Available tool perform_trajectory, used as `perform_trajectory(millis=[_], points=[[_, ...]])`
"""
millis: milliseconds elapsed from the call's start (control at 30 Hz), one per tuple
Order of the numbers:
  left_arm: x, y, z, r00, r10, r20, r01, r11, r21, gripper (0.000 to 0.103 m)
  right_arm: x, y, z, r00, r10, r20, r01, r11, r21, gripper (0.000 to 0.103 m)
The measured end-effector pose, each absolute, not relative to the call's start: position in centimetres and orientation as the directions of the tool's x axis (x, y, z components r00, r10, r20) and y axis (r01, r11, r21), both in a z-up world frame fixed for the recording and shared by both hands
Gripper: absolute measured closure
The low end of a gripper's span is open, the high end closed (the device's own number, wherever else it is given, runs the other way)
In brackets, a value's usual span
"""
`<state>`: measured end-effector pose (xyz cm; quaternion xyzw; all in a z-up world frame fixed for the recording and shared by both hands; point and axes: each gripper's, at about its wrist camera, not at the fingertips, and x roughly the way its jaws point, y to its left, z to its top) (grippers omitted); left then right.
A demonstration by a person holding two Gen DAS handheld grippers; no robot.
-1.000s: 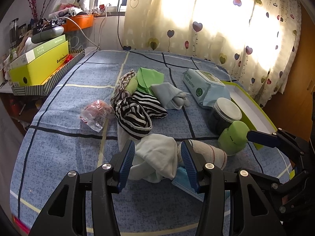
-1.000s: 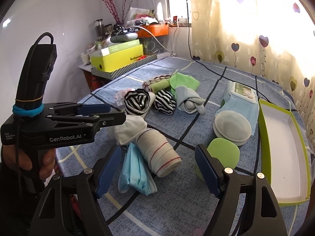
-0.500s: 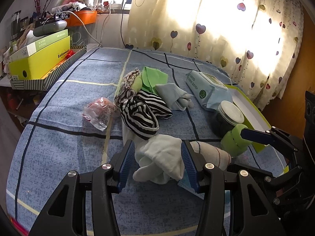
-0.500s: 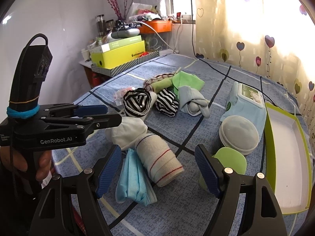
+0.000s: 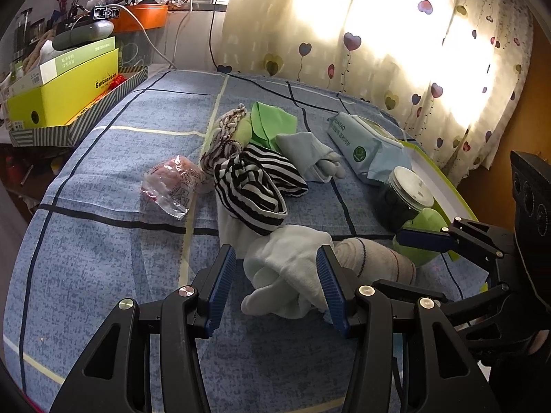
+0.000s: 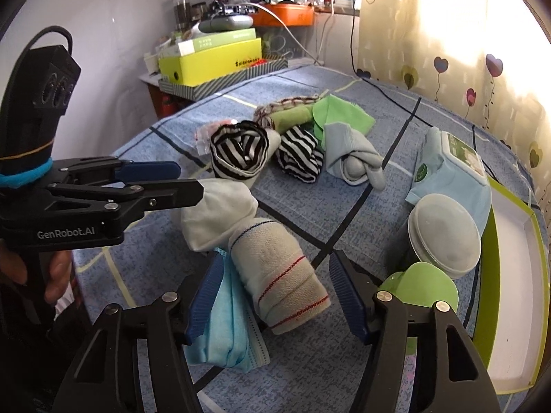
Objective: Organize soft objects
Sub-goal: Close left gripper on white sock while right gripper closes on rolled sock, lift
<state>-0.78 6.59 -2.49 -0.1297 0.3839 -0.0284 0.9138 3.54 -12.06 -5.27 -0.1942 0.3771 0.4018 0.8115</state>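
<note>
On the blue checked bedspread (image 5: 103, 258) lies a heap of soft things. My left gripper (image 5: 277, 287) is open around a white rolled sock (image 5: 292, 268), which also shows in the right wrist view (image 6: 217, 213). My right gripper (image 6: 275, 296) is open around a beige rolled sock with red stripes (image 6: 279, 278), with a blue face mask (image 6: 224, 327) by its left finger. Farther back lie striped black-and-white socks (image 5: 251, 189), a pale blue sock (image 5: 310, 155) and a green cloth (image 5: 272, 124).
A white tray with a green rim (image 6: 509, 292) lies at the right. A lidded jar (image 6: 444, 237), a green cup (image 6: 423, 289) and a wipes pack (image 6: 451, 172) stand near it. A crinkled plastic bag (image 5: 172, 182) lies left. Yellow boxes (image 5: 62, 93) sit beyond the bed.
Both grippers have moved forward: the white sock now sits deeper between the left fingers, the beige sock between the right ones. Both remain open.
</note>
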Motion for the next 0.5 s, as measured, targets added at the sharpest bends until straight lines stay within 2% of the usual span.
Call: perform_trajectory(millis=[167,233,300,500], points=[[-0.1,6.5,-3.4,0.681,-0.171,-0.713,-0.031,0.965,-0.261,0.053,3.9,-11.6,-6.0,0.374,0.486,-0.790,-0.806,0.592,-0.017,0.041],[0.2,6.5,-3.7,0.672,-0.185,-0.717,-0.024,0.962,-0.272,0.053,4.0,-11.6,-6.0,0.374,0.486,-0.790,-0.806,0.591,-0.018,0.052],[0.5,6.5,-4.0,0.665,-0.194,-0.721,-0.019,0.961,-0.276,0.053,4.0,-11.6,-5.9,0.371,0.490,-0.789,-0.808,0.590,-0.013,0.056],[1.1,6.1,-4.9,0.639,-0.235,-0.732,0.003,0.953,-0.303,0.053,3.7,-11.7,-5.7,0.385,0.488,-0.784,-0.805,0.592,-0.027,0.059]])
